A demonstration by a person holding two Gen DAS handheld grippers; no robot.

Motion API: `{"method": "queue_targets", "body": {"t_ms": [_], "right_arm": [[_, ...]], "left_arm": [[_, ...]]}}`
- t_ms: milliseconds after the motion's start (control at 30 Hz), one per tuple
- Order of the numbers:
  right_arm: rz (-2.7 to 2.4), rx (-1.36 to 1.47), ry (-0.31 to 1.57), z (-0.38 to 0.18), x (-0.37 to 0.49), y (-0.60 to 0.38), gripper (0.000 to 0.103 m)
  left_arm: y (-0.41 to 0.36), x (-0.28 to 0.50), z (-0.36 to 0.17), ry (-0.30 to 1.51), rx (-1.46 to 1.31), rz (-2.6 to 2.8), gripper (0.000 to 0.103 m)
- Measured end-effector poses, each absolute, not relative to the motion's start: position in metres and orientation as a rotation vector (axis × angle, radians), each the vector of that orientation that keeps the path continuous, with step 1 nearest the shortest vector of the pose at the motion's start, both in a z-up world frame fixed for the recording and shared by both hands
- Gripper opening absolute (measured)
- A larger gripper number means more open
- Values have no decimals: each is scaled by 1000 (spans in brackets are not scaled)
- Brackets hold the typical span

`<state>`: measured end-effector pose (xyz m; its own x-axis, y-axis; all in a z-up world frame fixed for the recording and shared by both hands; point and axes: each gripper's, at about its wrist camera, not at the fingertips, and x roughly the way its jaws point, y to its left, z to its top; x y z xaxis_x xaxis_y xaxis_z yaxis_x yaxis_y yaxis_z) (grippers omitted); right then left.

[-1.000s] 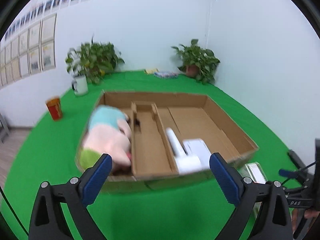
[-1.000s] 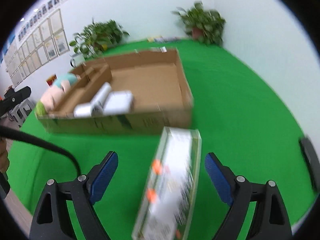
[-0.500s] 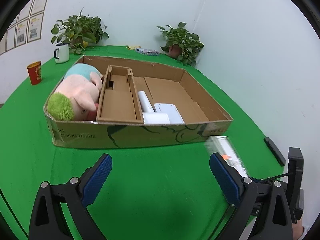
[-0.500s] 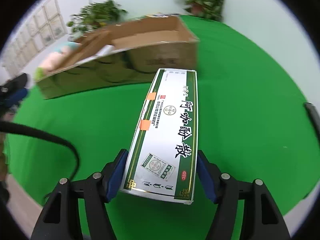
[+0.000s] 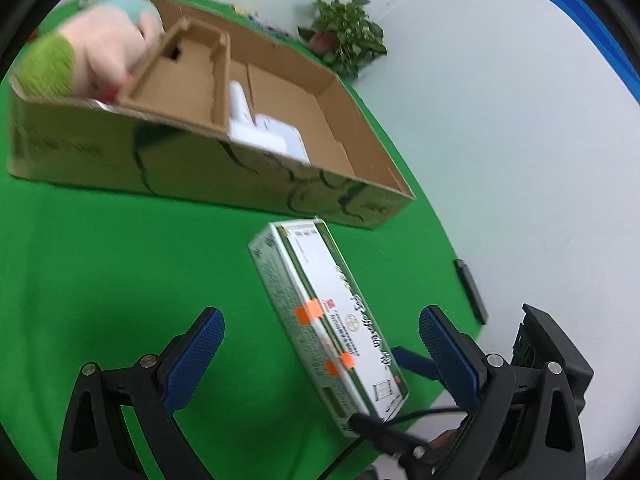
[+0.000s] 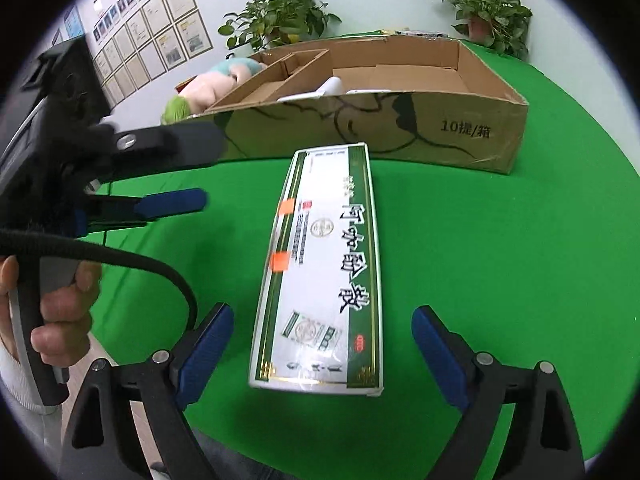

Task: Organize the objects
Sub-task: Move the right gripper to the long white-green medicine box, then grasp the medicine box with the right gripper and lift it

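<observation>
- The room had pale walls (image 5: 500,92); rows of framed certificates (image 6: 160,52) hung on the wall to the left in the right wrist view, and a blue shape (image 5: 568,12) crossed the wall in the left wrist view.
- A green cloth-covered table (image 6: 500,260) filled the lower part of both views, its edge curving close to the wall.
- A shallow cardboard box (image 6: 380,128) sat on the cloth, split by cardboard dividers (image 5: 218,76) into compartments, with printed characters on its front wall.
- A plush toy (image 5: 100,44), pink with a green end and a teal top, lay in the box's left compartment.
- White items (image 5: 264,128) lay in the compartment just right of the dividers; what they were could not be told.
- Two potted plants (image 6: 280,20) (image 6: 488,12) stood at the back of the table near the wall.
- A long green-and-white medicine box (image 6: 324,264) with orange stickers lay flat on the cloth, just in front of the cardboard box and apart from it.
- The right gripper (image 6: 322,344) was released, its blue pads (image 6: 436,352) spread either side of the medicine box's near end without touching it.
- The left gripper (image 5: 320,352) was also spread wide, holding nothing, with the medicine box between its fingers in that view.
- A small dark bar (image 5: 470,290) lay at the table's edge by the wall.
</observation>
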<state>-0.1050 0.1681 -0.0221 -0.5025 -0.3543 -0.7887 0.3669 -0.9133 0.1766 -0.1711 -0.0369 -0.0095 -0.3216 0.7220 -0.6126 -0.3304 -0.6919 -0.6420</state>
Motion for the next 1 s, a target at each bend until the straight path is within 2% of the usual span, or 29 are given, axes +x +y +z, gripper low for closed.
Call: {"method": "queue_targets", "body": {"t_ms": [333, 433, 467, 667, 867, 1000], "right_arm": [[-2417, 1207, 67, -25, -104, 158, 89], [-2412, 1212, 82, -27, -106, 155, 76], [-2409, 1219, 92, -28, -108, 152, 68], [-2390, 1221, 15, -28, -109, 154, 67], [-2320, 1238, -193, -28, -108, 173, 67], [-2322, 1229, -183, -27, -106, 173, 67]], "left_arm": [[-9, -189, -43, -574, -1324, 1948, 96], [-4, -192, -49, -550, -1331, 1944, 91], [-2, -192, -50, -545, -1328, 1944, 90], [-2, -192, -55, -546, -1332, 1946, 75], [-4, -191, -55, -523, -1338, 1977, 53], [-4, -194, -59, -543, -1344, 1962, 52]]}}
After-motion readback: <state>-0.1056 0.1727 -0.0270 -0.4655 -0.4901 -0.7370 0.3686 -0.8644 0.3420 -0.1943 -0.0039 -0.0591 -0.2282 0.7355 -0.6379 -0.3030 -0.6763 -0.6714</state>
